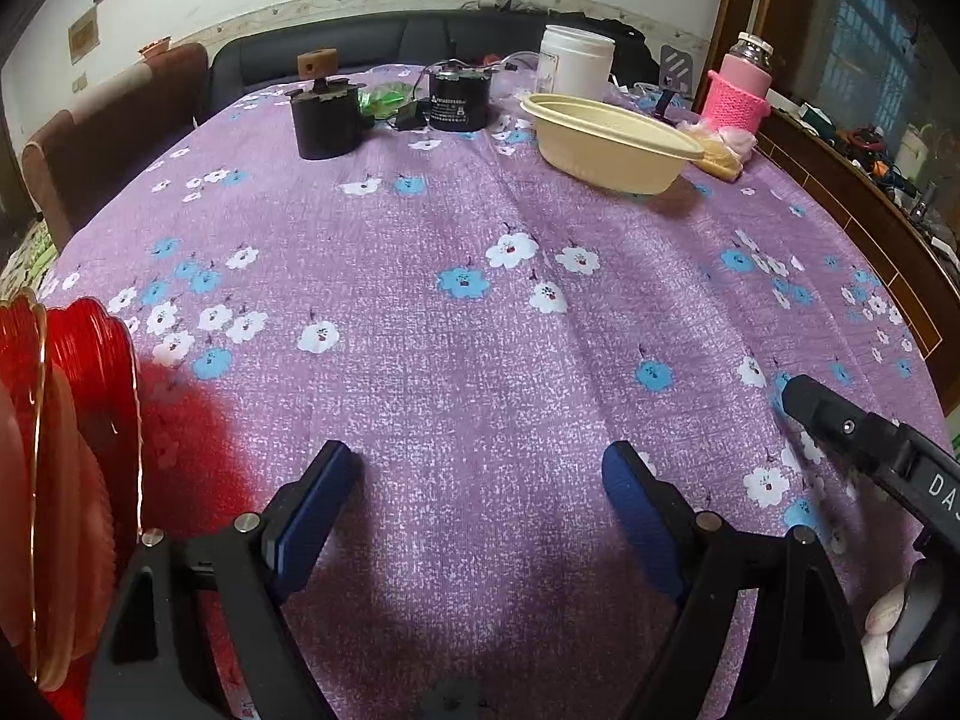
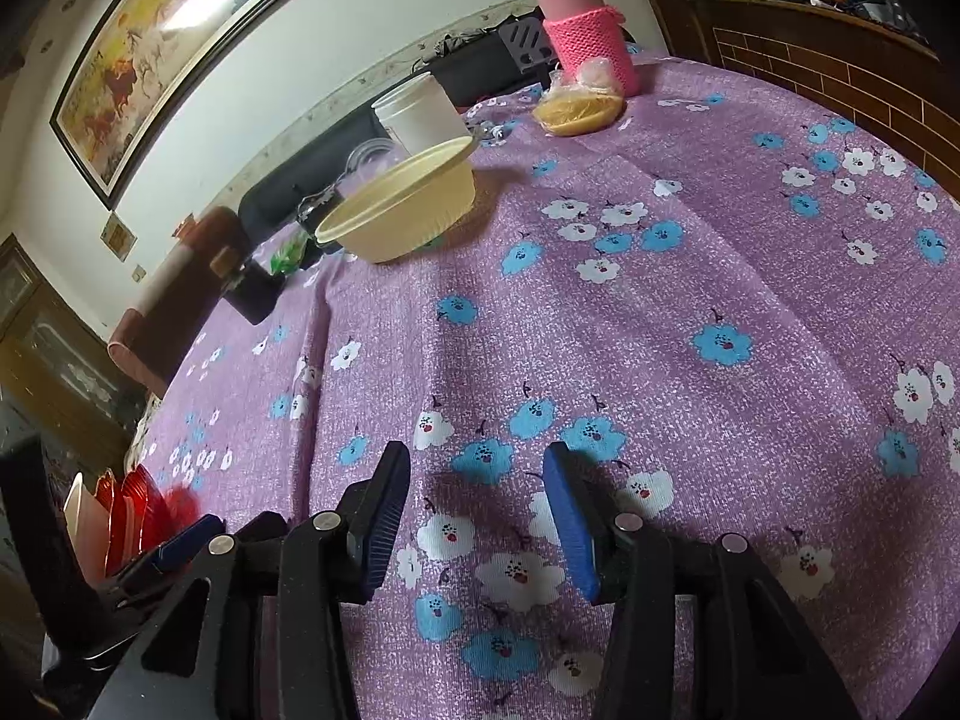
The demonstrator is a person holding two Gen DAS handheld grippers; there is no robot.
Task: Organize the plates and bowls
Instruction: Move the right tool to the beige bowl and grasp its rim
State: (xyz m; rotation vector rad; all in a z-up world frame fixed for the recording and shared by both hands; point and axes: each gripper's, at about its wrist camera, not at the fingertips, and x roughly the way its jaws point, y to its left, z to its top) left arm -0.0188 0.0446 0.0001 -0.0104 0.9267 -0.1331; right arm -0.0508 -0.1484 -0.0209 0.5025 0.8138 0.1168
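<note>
A cream plastic bowl sits far across the purple flowered tablecloth, also seen as the cream bowl in the right wrist view. Red translucent plates with gold rims stand on edge at the left, beside pale pink ones; the same red plates show at lower left in the right wrist view. My left gripper hangs open over bare cloth, nothing between its blue pads. My right gripper is open too, over the cloth, holding nothing. Its black tip shows at the right in the left wrist view.
At the table's far side stand two black cylindrical devices, a white jar, a pink sleeved flask and a bagged snack. A brown chair is at the left, a wooden ledge along the right.
</note>
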